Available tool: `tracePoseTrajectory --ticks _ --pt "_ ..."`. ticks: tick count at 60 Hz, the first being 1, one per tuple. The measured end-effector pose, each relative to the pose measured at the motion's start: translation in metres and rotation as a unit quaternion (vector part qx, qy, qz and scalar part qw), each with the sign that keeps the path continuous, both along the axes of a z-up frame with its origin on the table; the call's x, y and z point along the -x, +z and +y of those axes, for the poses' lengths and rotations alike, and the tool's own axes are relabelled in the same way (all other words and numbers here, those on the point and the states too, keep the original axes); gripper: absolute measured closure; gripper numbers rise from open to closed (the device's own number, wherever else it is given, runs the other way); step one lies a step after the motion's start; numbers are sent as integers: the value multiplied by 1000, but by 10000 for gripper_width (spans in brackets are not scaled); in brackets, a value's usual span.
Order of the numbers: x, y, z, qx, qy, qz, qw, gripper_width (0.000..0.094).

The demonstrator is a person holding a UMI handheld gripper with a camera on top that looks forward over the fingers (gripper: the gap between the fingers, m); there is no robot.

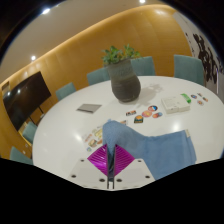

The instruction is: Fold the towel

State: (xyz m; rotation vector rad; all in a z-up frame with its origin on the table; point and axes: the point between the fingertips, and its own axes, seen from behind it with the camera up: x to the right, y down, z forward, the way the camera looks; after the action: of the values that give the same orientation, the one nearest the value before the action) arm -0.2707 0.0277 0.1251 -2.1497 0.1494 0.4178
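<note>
A blue towel (160, 148) lies on the white round table (70, 135), spread just ahead of the fingers and to their right. One edge of it runs down between the two magenta pads (97, 159). My gripper (110, 160) is shut on that towel edge, holding it just above the table's near edge. The pads meet with only a thin strip of cloth between them.
A grey pot with a green plant (124, 75) stands in the middle of the table. A dark tablet (88, 108) lies to its left. Papers and small items (170, 104) lie to its right. Teal chairs (188, 68) ring the table; a dark screen (24, 97) hangs on the wooden wall.
</note>
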Motion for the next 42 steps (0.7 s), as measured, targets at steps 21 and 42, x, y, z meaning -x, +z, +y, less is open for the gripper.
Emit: tracePoseTrajectory --ticks 21,42 --pt "-181 -70 -14 79 -134 -7 988 636" --pt "-219 -10 -100 60 -147 -162 974 84"
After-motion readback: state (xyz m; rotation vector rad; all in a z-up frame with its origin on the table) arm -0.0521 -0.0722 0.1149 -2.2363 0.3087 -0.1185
